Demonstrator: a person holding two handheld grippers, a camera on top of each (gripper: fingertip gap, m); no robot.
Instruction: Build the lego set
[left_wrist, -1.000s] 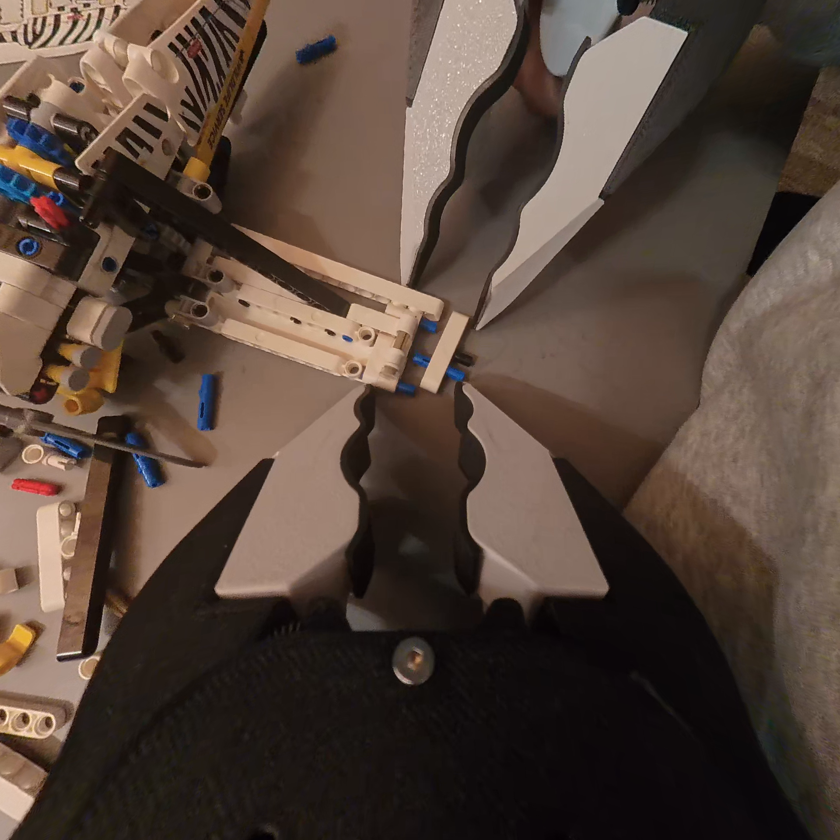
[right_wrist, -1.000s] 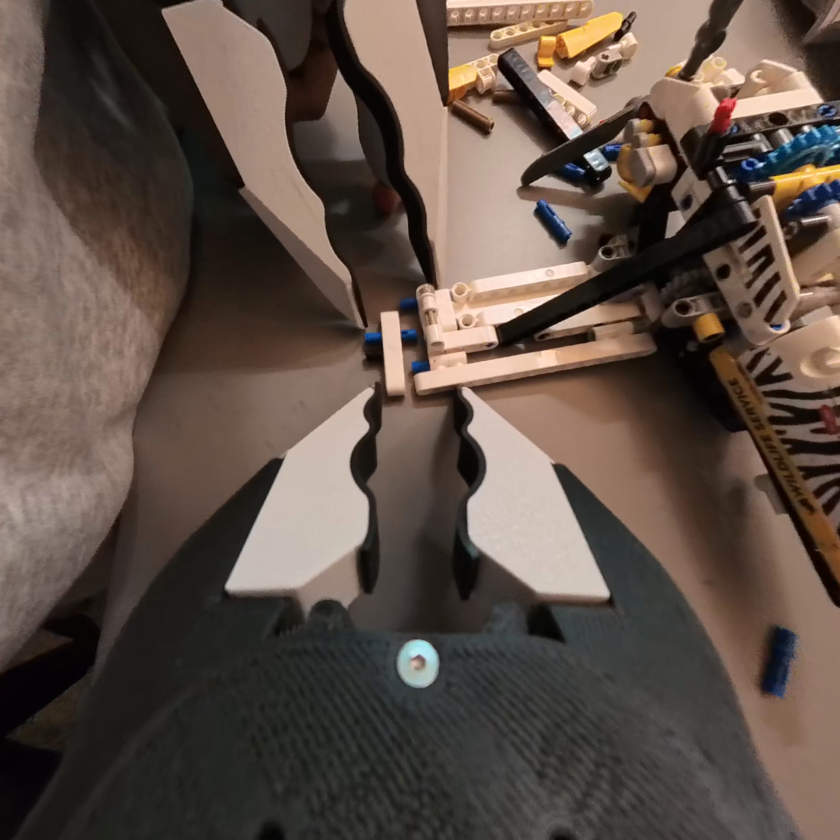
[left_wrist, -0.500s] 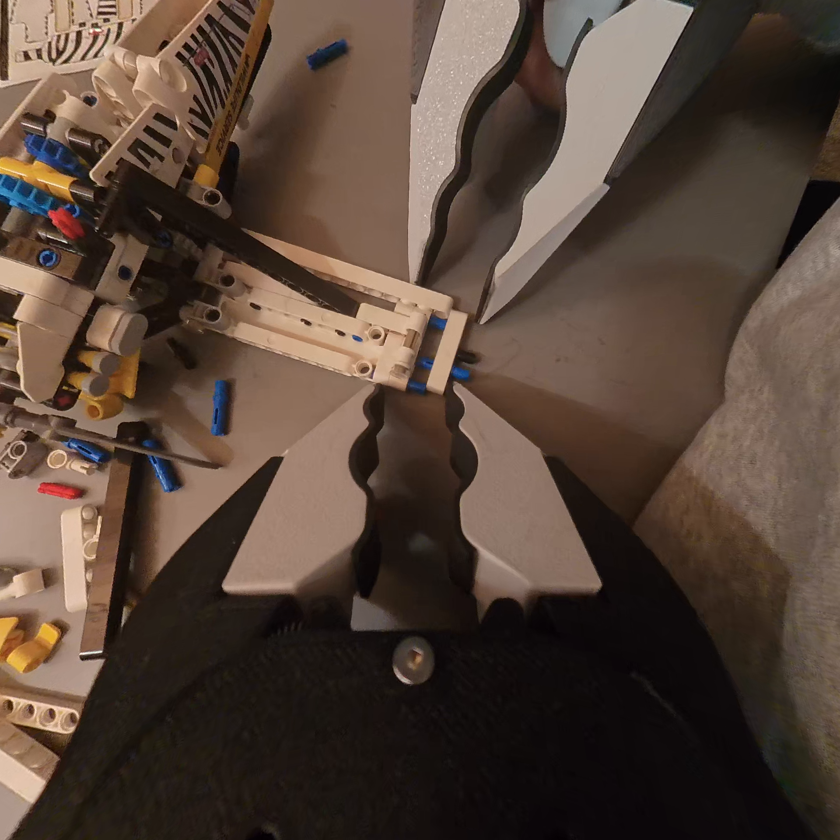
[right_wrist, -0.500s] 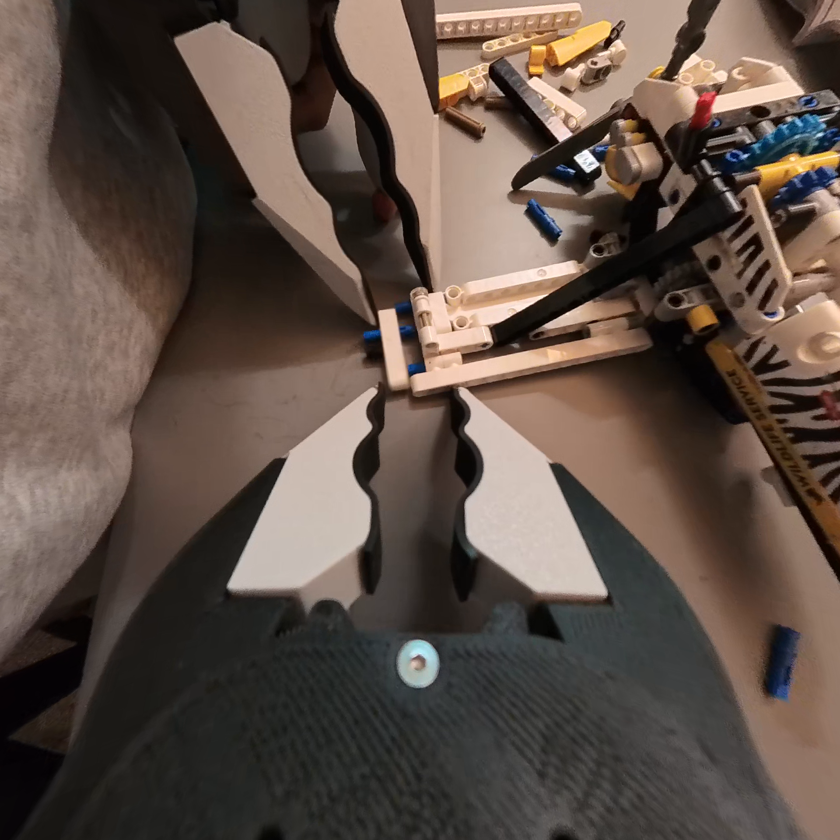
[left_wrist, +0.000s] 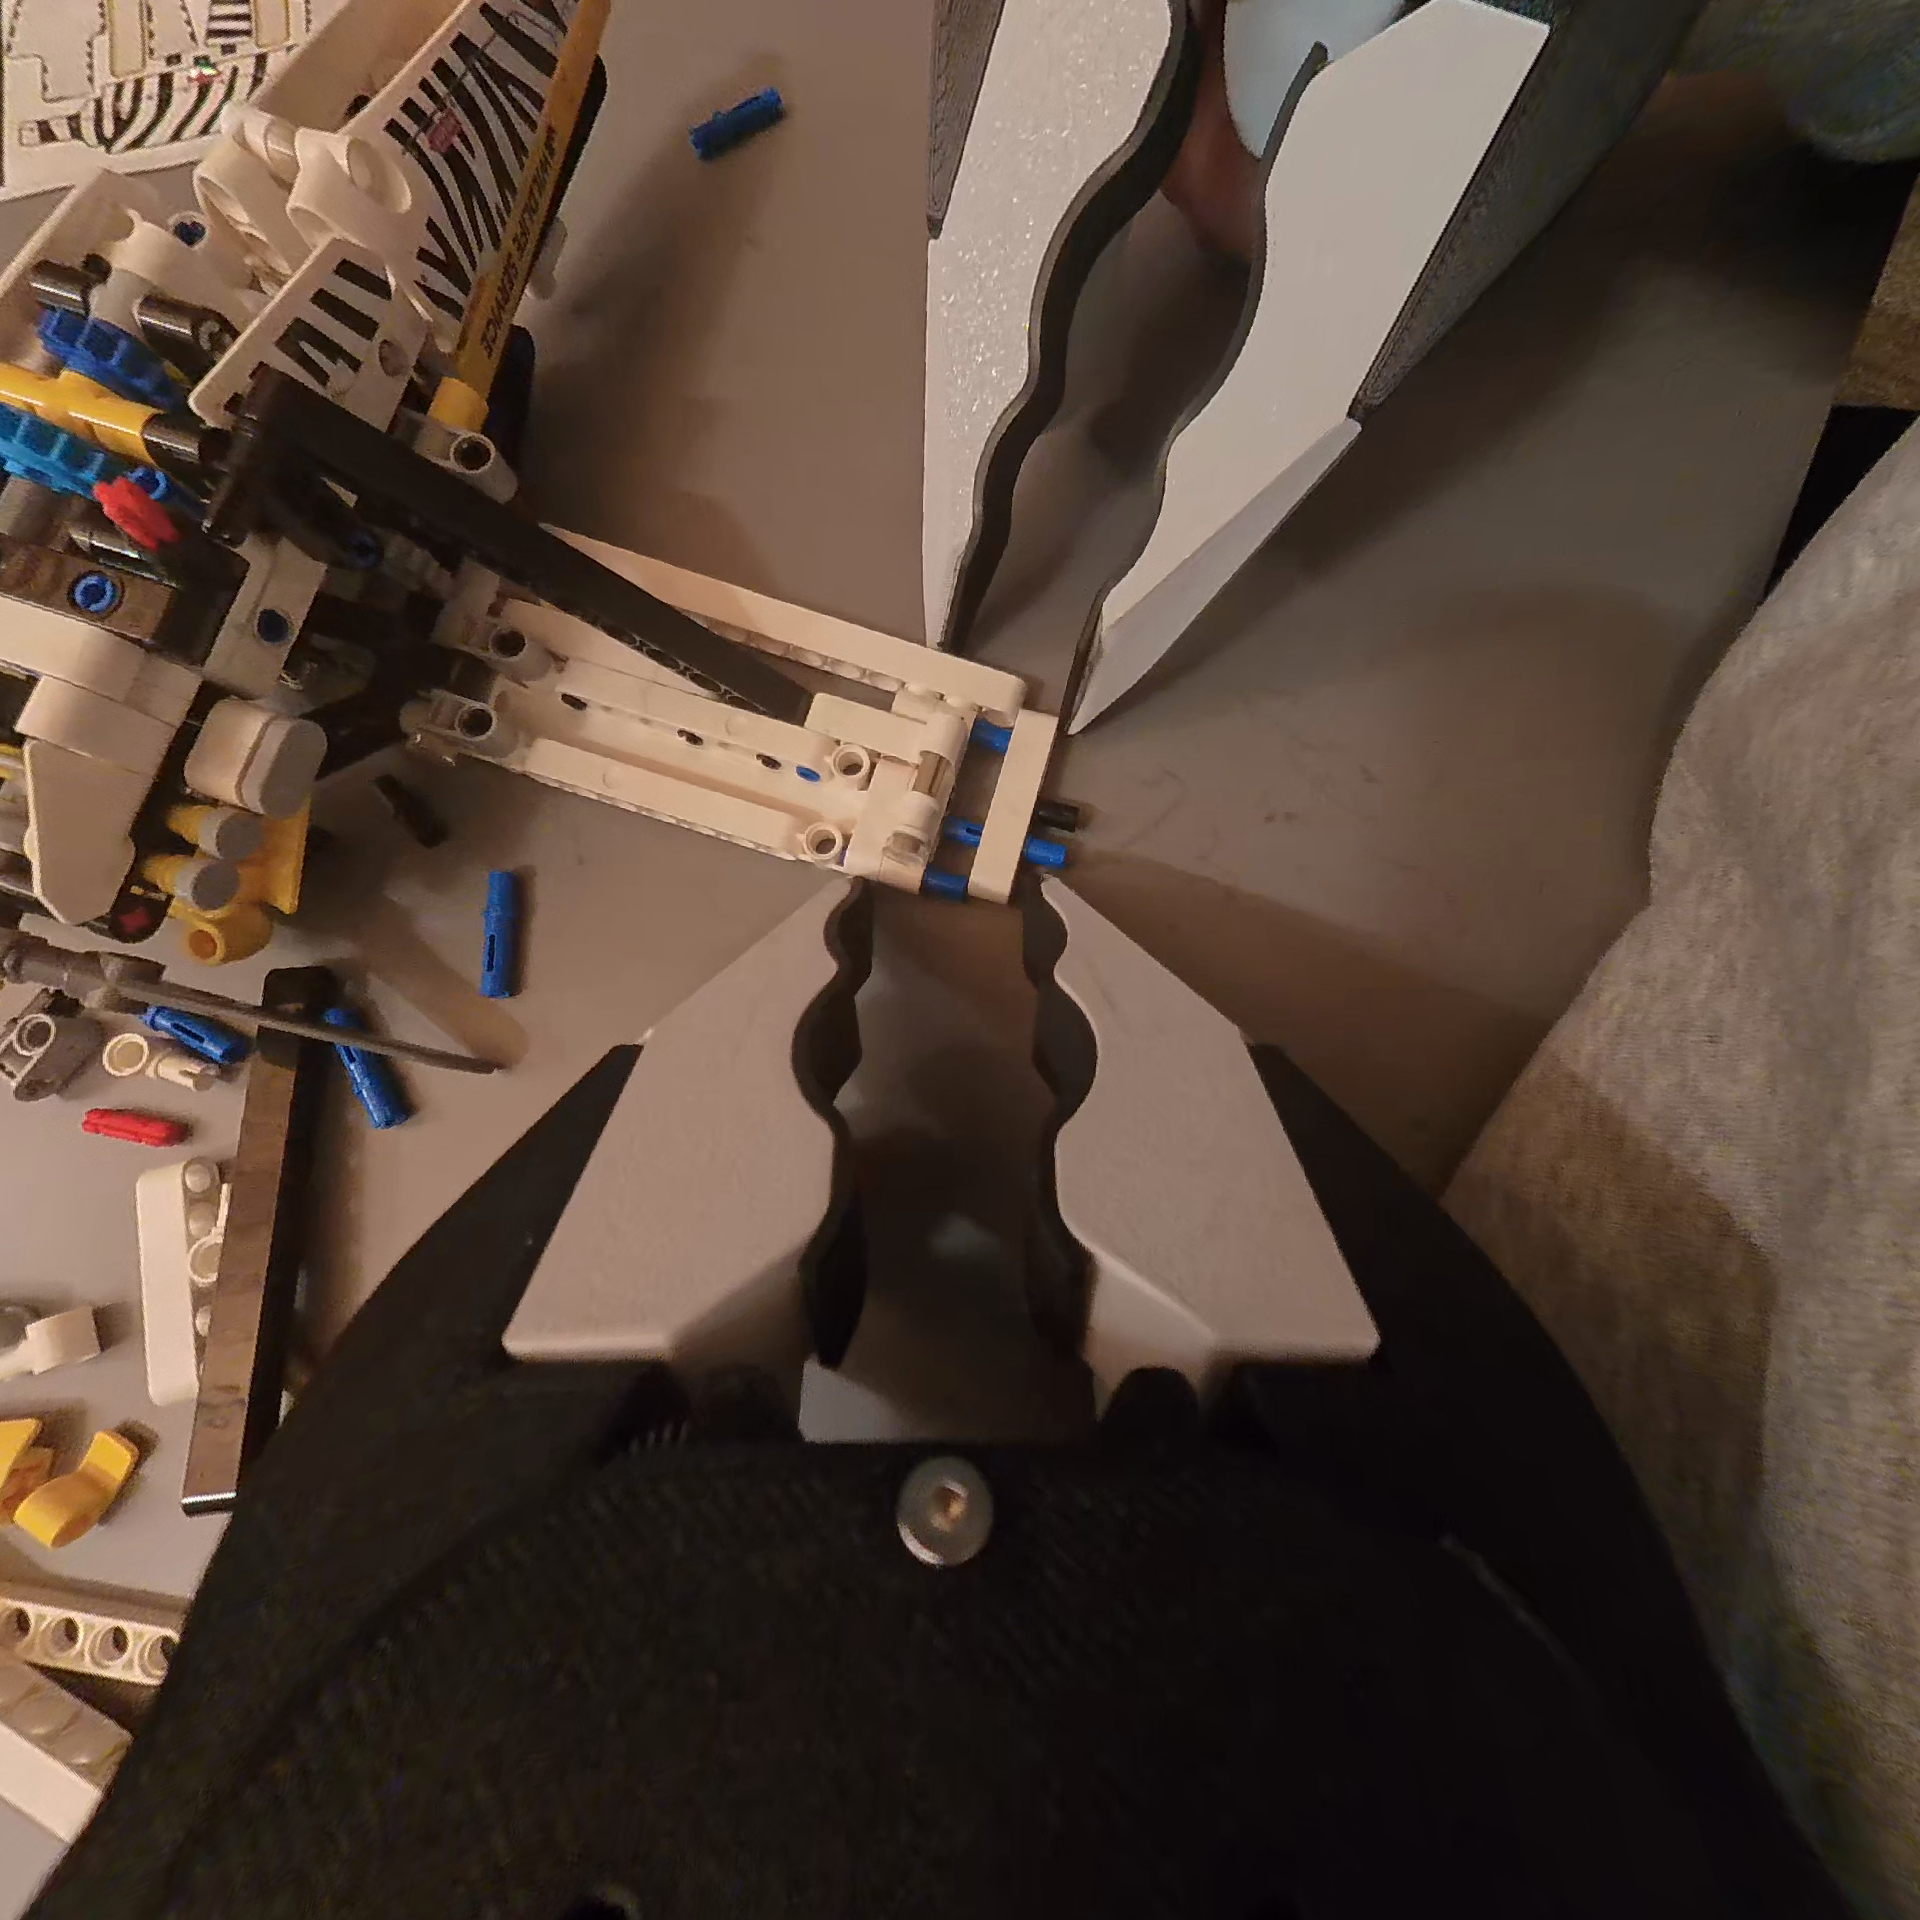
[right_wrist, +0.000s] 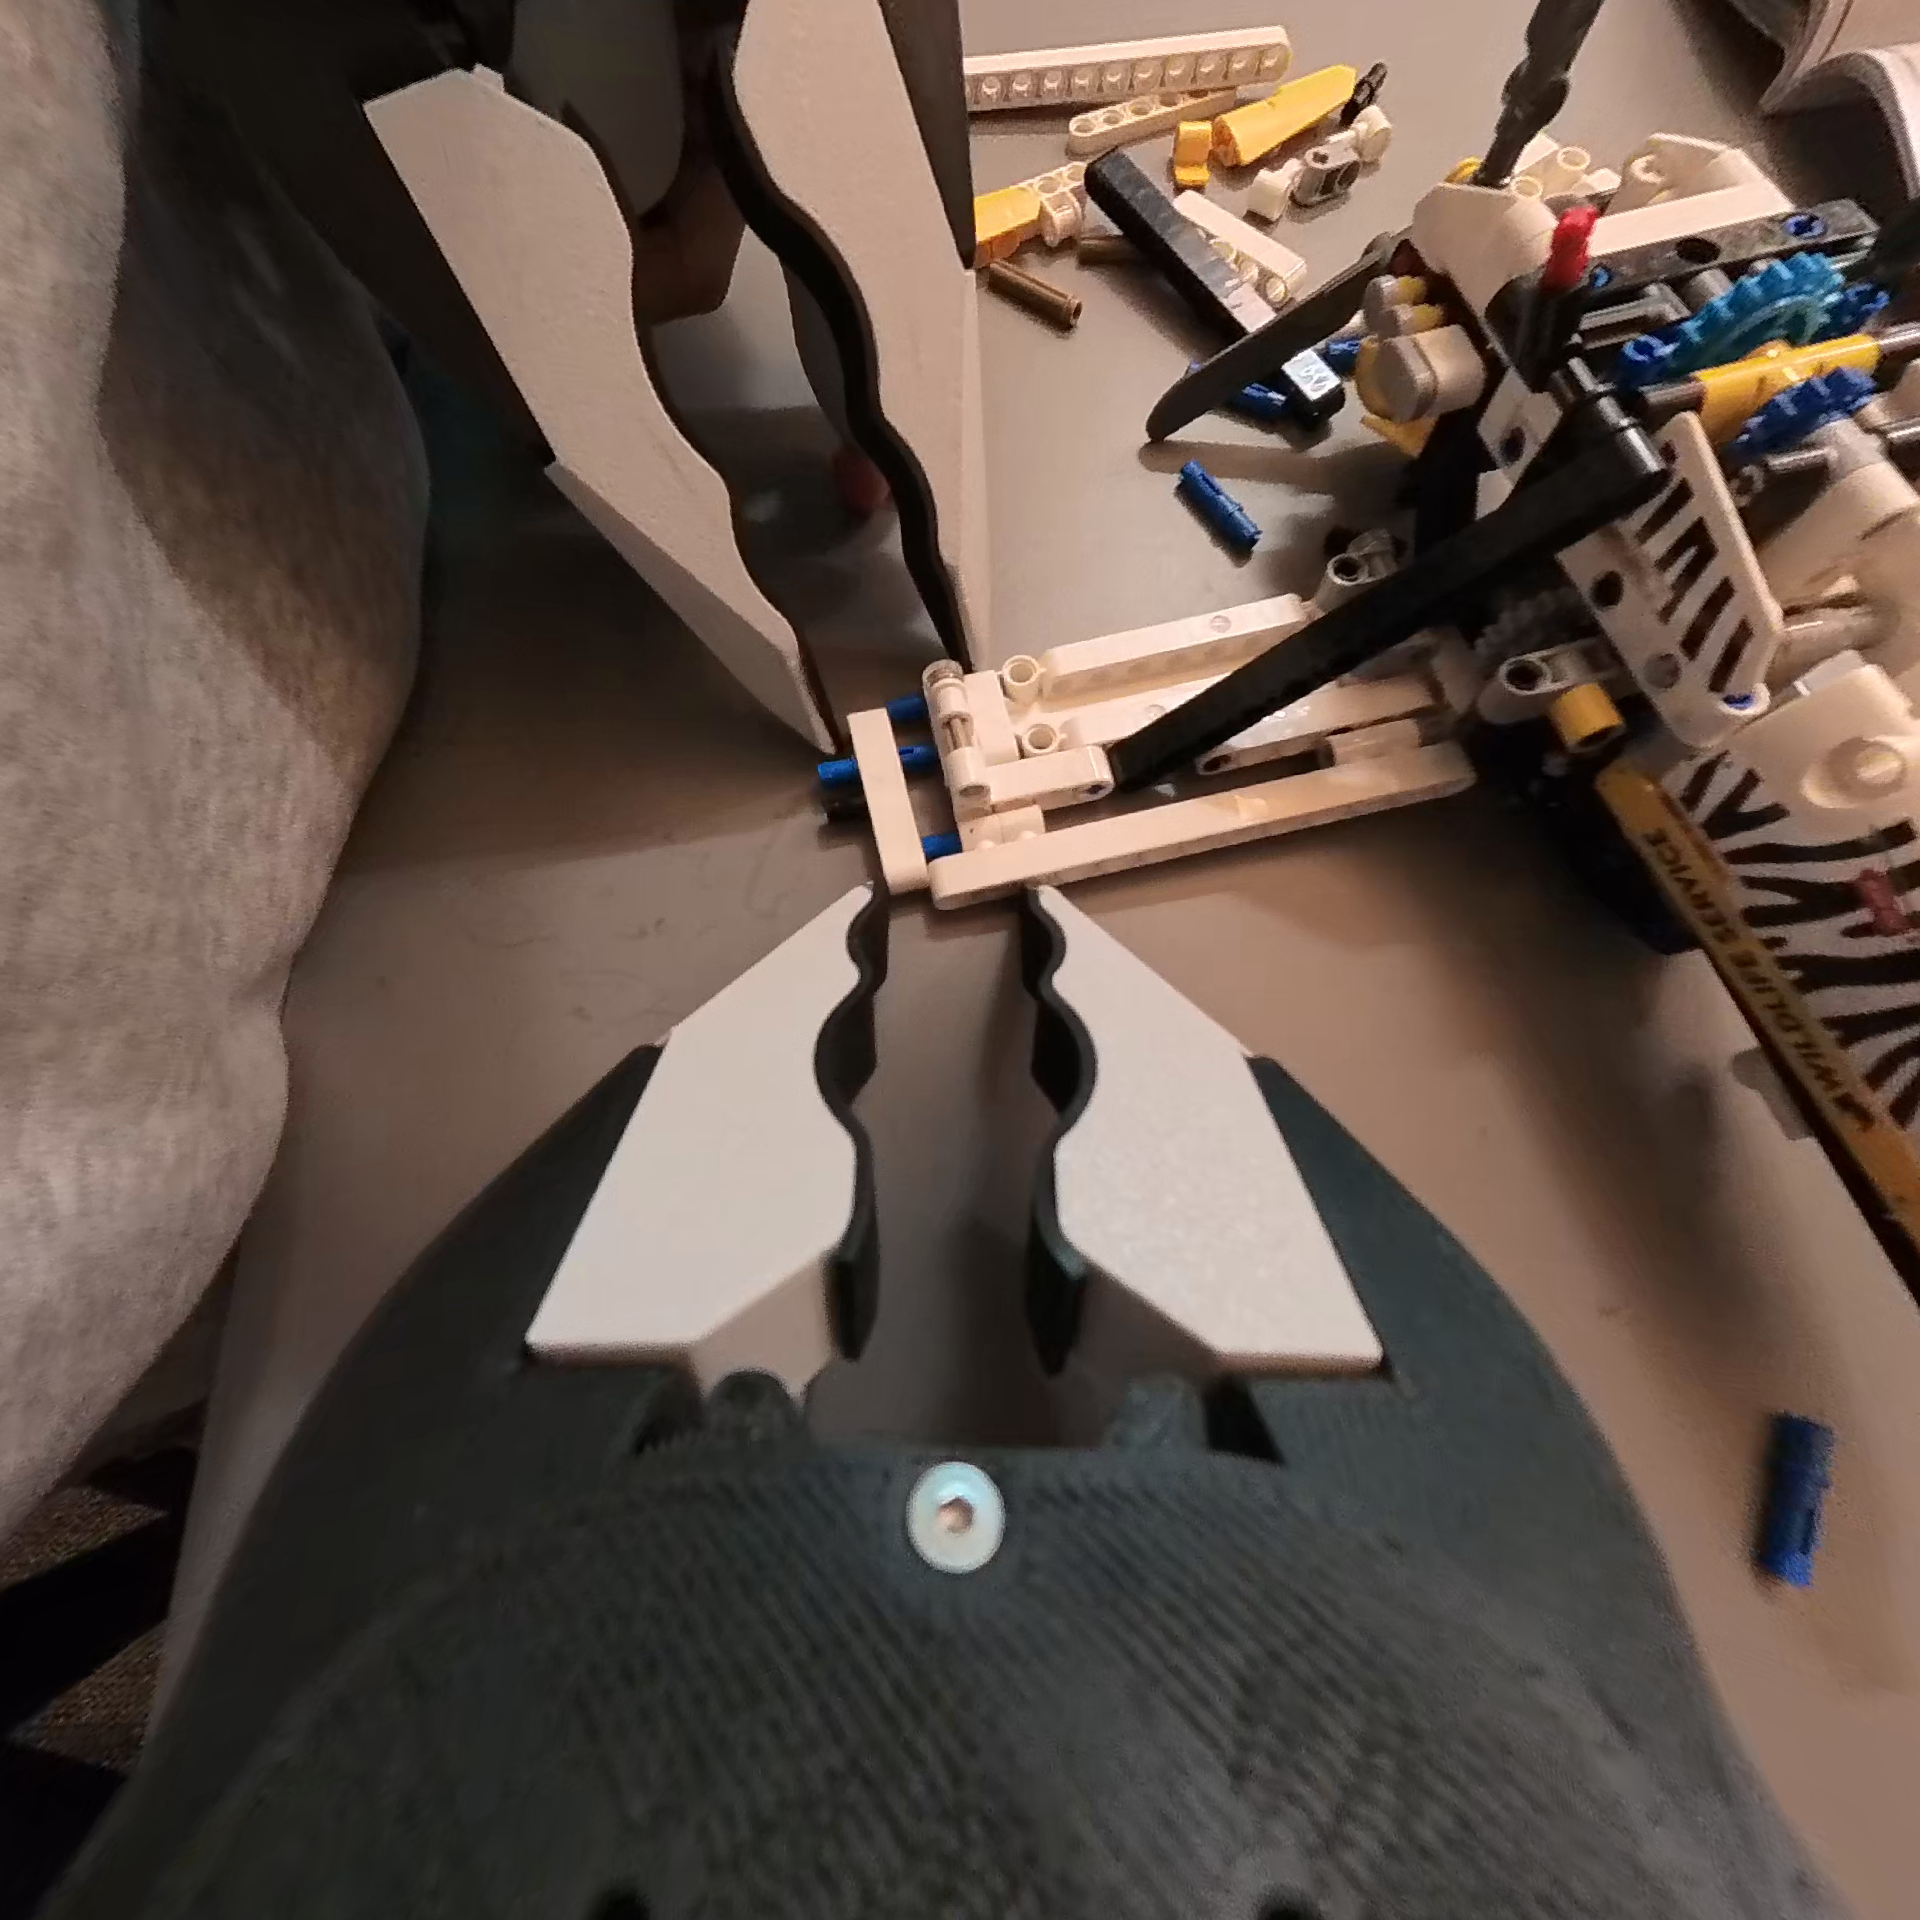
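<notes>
much of the lego model (left_wrist: 208, 582) stands built on the table (left_wrist: 1299, 779), many loose parts unused. both the left gripper (left_wrist: 945, 894) and right gripper (right_wrist: 951, 899), jaws narrowly parted and empty, flank its white end beam (left_wrist: 1018, 805), not fully seated on blue pins.

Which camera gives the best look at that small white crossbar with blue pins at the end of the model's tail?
The right wrist view: the white crossbar shows its whole length unobstructed. In the left wrist view the crossbar lies between both grippers' tips, seen more end-on.
</notes>
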